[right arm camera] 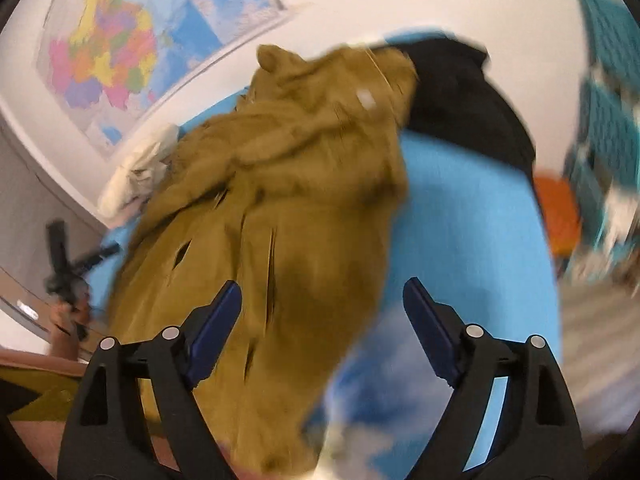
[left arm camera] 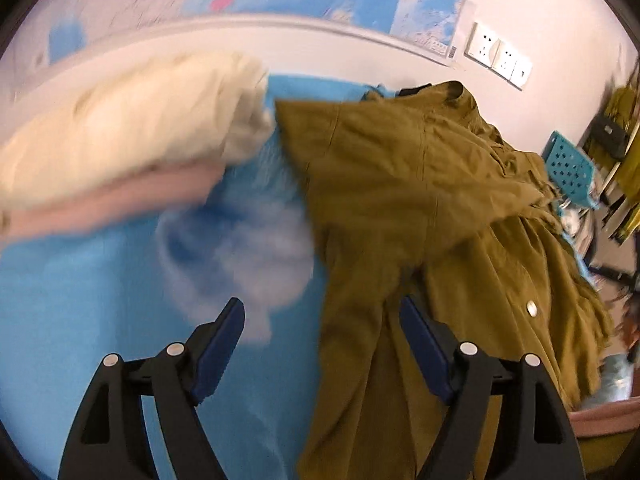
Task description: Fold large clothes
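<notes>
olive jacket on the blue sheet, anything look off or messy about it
Yes. The olive jacket lies crumpled and askew on the blue sheet, bunched in folds, not spread flat for folding. Both the left gripper and right gripper are open, holding nothing.

Olive-brown jacket (left arm camera: 420,200), rumpled, spread loosely on blue sheet (left arm camera: 80,300), buttons showing

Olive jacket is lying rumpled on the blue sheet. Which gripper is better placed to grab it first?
Probably the left. The left gripper is open, straddling the olive jacket's near edge. The right gripper is open too, with jacket cloth below it, but its view is heavily blurred.
</notes>
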Motion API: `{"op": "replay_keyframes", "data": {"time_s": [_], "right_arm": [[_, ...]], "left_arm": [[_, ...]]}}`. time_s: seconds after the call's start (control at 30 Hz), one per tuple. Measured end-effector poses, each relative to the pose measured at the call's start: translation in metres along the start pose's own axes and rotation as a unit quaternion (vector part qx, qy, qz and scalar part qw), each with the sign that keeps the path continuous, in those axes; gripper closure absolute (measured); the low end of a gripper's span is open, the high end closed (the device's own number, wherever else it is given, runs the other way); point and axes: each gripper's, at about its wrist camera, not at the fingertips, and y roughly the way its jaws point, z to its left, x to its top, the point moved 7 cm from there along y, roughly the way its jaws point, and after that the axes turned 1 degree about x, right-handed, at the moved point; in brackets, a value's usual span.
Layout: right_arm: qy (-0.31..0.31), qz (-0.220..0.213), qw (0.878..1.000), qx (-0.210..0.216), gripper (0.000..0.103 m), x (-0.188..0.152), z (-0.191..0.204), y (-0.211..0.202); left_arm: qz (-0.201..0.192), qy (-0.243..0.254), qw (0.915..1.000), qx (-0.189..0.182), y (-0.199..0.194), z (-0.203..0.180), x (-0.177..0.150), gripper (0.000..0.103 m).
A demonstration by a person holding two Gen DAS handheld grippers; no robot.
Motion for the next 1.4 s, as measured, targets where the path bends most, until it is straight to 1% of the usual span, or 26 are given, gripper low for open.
{"op": "replay_keyframes", "data": {"time_s": [0.07,0.23,0.27,0.37,0.4,0.43,0.47,0.5,0.53,0.57,0.6,0.63,0.67,0.7,0.8,0.87,0.93,1.0,1.03,1.1,1.17,1.2,1.23,1.27,1.33,1.4], "right_arm": [[0.017,-0.001,1.000,0.019,0.020,-0.014,-0.003,-0.008],[0.018,0.001,0.997,0.080,0.020,-0.039,0.015,-0.012],[0.011,0.005,0.996,0.087,0.020,-0.042,0.022,-0.009],[0.003,0.025,0.994,0.110,0.020,-0.054,0.033,0.002],[0.002,0.024,0.993,0.114,0.018,-0.056,0.038,0.006],[-0.006,0.017,0.993,0.116,0.020,-0.057,0.043,0.007],[-0.013,0.021,0.992,0.126,0.024,-0.058,0.050,0.010],[-0.013,0.021,0.992,0.124,0.043,-0.058,0.052,0.012],[-0.010,0.024,0.991,0.129,0.076,-0.060,0.054,0.014],[-0.003,0.030,0.989,0.144,0.089,-0.061,0.057,0.016],[0.009,0.030,0.987,0.158,0.093,-0.061,0.059,0.016],[0.012,0.021,0.987,0.160,0.094,-0.059,0.061,0.011],[0.008,0.005,0.986,0.164,0.095,-0.054,0.064,0.001],[0.006,-0.008,0.986,0.169,0.095,-0.049,0.067,-0.008],[-0.013,-0.091,0.979,0.183,0.096,-0.028,0.080,-0.068],[-0.022,-0.131,0.976,0.171,0.096,-0.019,0.081,-0.099],[-0.046,-0.136,0.978,0.149,0.096,-0.019,0.079,-0.110],[-0.015,-0.110,0.984,0.137,0.095,-0.026,0.063,-0.093],[-0.004,-0.092,0.987,0.132,0.094,-0.032,0.054,-0.082],[0.018,-0.061,0.992,0.112,0.093,-0.047,0.033,-0.062],[0.039,-0.036,0.993,0.104,0.085,-0.063,0.016,-0.046],[0.049,-0.034,0.993,0.106,0.074,-0.068,0.011,-0.044],[0.064,-0.032,0.992,0.108,0.068,-0.072,0.003,-0.042],[0.068,-0.032,0.991,0.108,0.059,-0.075,0.000,-0.041],[0.060,-0.030,0.990,0.121,0.044,-0.079,0.002,-0.039],[0.052,-0.021,0.991,0.123,0.045,-0.084,0.004,-0.036]], "left_arm": [[0.004,-0.016,0.9998,-0.012,-0.008,0.007,-0.016,0.026],[0.041,-0.039,0.9957,-0.074,-0.011,0.002,-0.055,0.025],[0.033,-0.034,0.9961,-0.074,-0.014,-0.001,-0.059,0.023],[0.042,-0.032,0.9916,-0.118,-0.024,-0.012,-0.076,0.014],[0.047,-0.031,0.9893,-0.135,-0.026,-0.016,-0.081,0.011],[0.050,-0.029,0.9869,-0.150,-0.027,-0.021,-0.084,0.008],[0.053,-0.027,0.9845,-0.165,-0.029,-0.026,-0.088,0.007],[0.054,-0.025,0.9823,-0.178,-0.031,-0.031,-0.092,0.007],[0.055,-0.024,0.9805,-0.187,-0.033,-0.036,-0.096,0.008],[0.055,-0.024,0.9797,-0.191,-0.033,-0.040,-0.098,0.011],[0.055,-0.024,0.9804,-0.188,-0.032,-0.046,-0.099,0.026],[0.053,-0.024,0.9841,-0.168,-0.031,-0.046,-0.099,0.063],[0.057,-0.028,0.9852,-0.159,-0.029,-0.046,-0.097,0.082],[0.065,-0.049,0.9845,-0.156,-0.026,-0.042,-0.095,0.093],[0.041,-0.078,0.9807,-0.175,-0.036,-0.040,-0.082,0.095],[0.022,-0.079,0.9765,-0.199,-0.048,-0.044,-0.072,0.092],[0.017,-0.061,0.9769,-0.204,-0.052,-0.049,-0.067,0.077],[0.036,-0.055,0.9829,-0.172,-0.043,-0.043,-0.073,0.073],[0.056,-0.067,0.9825,-0.164,-0.034,-0.037,-0.080,0.067],[0.085,-0.096,0.9766,-0.173,-0.022,-0.025,-0.094,0.064],[0.074,-0.103,0.9743,-0.186,-0.025,-0.022,-0.097,0.057],[0.074,-0.101,0.9724,-0.197,-0.028,-0.024,-0.098,0.048],[0.073,-0.097,0.9712,-0.205,-0.031,-0.028,-0.099,0.037],[0.074,-0.092,0.9704,-0.210,-0.031,-0.032,-0.100,0.034],[0.075,-0.060,0.9751,-0.200,-0.033,-0.044,-0.103,0.027],[0.079,-0.040,0.9756,-0.201,-0.033,-0.053,-0.104,0.020]]}}
